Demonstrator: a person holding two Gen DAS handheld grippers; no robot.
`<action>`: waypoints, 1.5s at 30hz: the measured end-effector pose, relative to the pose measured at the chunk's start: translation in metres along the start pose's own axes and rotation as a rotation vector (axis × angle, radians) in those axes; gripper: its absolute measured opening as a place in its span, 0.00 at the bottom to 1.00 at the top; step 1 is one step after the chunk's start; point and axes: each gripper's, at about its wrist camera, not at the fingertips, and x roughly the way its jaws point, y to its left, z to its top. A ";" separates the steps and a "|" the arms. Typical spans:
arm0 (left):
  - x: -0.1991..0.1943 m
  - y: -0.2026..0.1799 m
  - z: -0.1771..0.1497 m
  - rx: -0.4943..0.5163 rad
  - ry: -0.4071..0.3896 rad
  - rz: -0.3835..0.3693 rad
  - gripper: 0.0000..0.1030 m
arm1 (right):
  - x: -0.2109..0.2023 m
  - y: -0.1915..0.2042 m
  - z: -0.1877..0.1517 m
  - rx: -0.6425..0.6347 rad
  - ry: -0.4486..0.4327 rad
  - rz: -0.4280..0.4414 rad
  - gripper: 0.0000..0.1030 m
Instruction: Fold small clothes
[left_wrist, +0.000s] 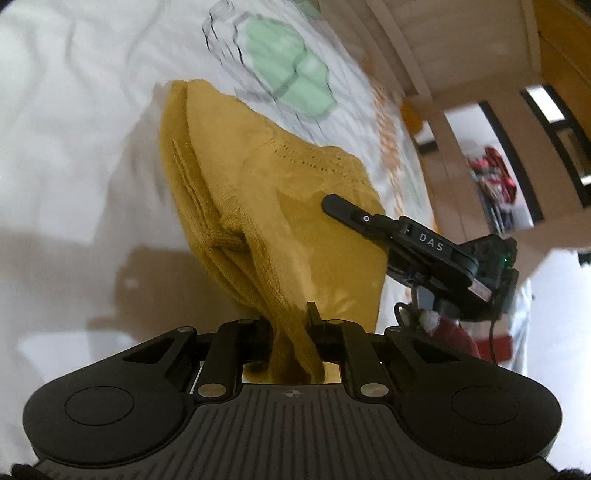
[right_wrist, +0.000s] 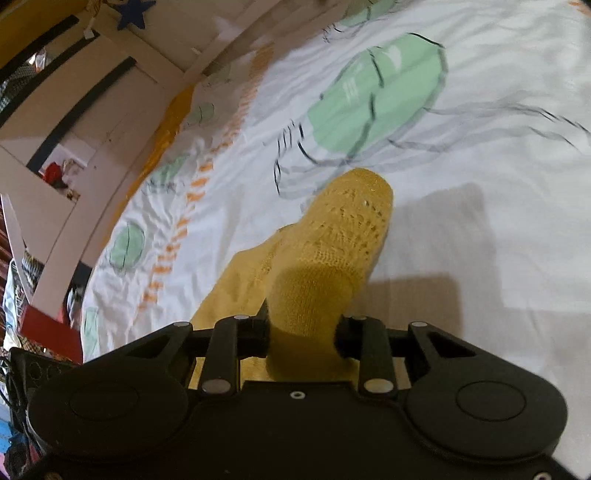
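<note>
Mustard knit garment hangs lifted over the white printed bedsheet, left gripper pinching one bunched edge, right gripper clamped on a thicker wad of it. Looks light, soft and floppy, with open lacy knit that could snag. Best held at hems or corners, not mid-fabric.

White letters "DAS" on side of right gripper, seen from left wrist.
</note>
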 end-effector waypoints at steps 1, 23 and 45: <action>0.000 -0.003 -0.010 0.004 0.012 -0.003 0.14 | -0.010 -0.001 -0.010 0.008 0.006 -0.001 0.39; 0.013 -0.033 -0.124 0.222 -0.048 0.371 0.23 | -0.082 -0.014 -0.095 -0.170 -0.157 -0.298 0.70; 0.012 -0.093 -0.103 0.489 -0.428 0.579 0.23 | -0.101 0.015 -0.137 -0.246 -0.216 -0.293 0.84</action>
